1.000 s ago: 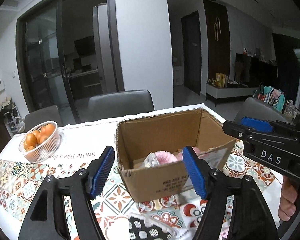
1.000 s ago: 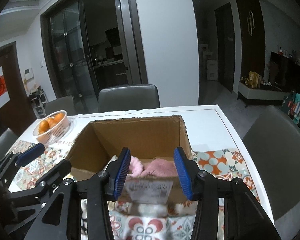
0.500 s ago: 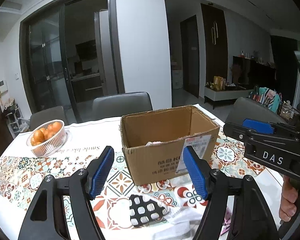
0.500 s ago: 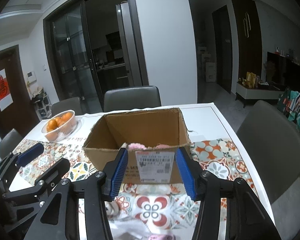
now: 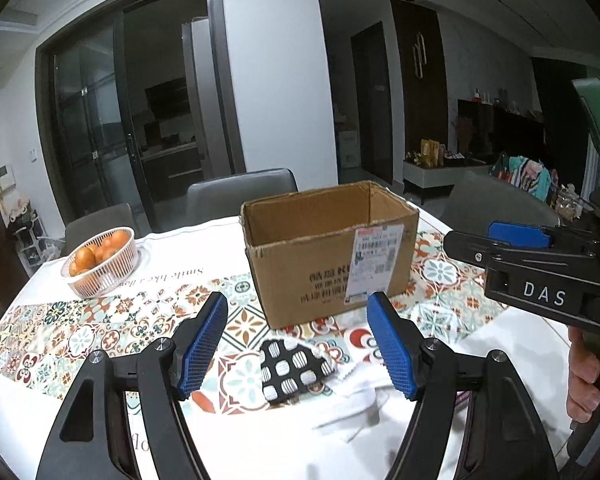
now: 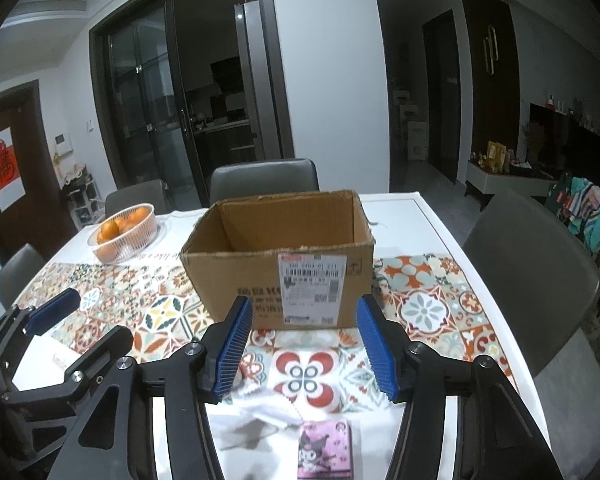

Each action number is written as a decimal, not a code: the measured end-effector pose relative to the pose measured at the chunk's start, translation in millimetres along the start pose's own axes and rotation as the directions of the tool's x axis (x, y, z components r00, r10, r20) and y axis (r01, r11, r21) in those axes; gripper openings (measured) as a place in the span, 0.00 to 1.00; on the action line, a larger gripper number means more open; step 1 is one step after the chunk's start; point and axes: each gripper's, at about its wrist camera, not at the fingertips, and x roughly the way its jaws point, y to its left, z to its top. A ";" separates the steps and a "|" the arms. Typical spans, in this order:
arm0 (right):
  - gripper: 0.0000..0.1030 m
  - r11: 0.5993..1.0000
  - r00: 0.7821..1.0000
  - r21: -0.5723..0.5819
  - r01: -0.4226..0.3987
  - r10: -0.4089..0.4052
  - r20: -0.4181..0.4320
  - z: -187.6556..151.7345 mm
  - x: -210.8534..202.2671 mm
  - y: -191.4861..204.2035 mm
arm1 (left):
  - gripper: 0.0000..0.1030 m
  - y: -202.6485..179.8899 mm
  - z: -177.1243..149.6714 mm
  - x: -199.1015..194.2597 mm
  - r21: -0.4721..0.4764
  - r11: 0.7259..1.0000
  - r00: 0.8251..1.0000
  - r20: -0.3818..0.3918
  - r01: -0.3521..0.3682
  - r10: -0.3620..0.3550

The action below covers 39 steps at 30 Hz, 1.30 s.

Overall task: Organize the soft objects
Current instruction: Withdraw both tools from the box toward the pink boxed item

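Soft objects: a black cloth with white spots [image 5: 290, 368], a white cloth [image 5: 356, 400] and a pink printed piece [image 6: 326, 454] are seen lying on the table just in front of the cardboard box [image 6: 276, 264].
Left gripper [image 5: 300, 344]: the jaws are held wide apart with nothing gripped; the spotted cloth is seen below the gap, untouched by the blue pads [image 5: 202, 346].
Right gripper [image 6: 304, 350]: the jaws are opening, and nothing is caught between them; the white cloth and the pink piece lie beneath, in front of the box.
Hidden or cut off: the inside floor of the box is hidden by its near wall, so its contents cannot be told. The pink piece is cut off by the lower edge of the right wrist view. The white cloth is blurred, and its shape cannot be made out.
Writing: "DAS" is read on the right gripper's body in the left wrist view. A white shipping label [image 6: 312, 288] with a barcode is stuck on the box's near wall; its print is too small to read. Partly covered words, "Smile like a", are printed on the table cover [image 5: 100, 328] left of the box.
Further out: a white basket of oranges [image 5: 100, 260] stands well left of the box; grey chairs [image 6: 264, 178] are set behind it.
Hand [image 5: 584, 376]: fingers are seen on the right gripper's handle, right of the box.
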 end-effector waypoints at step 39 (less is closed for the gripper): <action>0.63 0.999 0.932 -0.005 0.045 -0.044 -0.360 -113.5 54.1 -4.1 | 0.74 -31.4 -95.5 45.2 0.203 0.975 0.985 -0.163 0.095 -0.062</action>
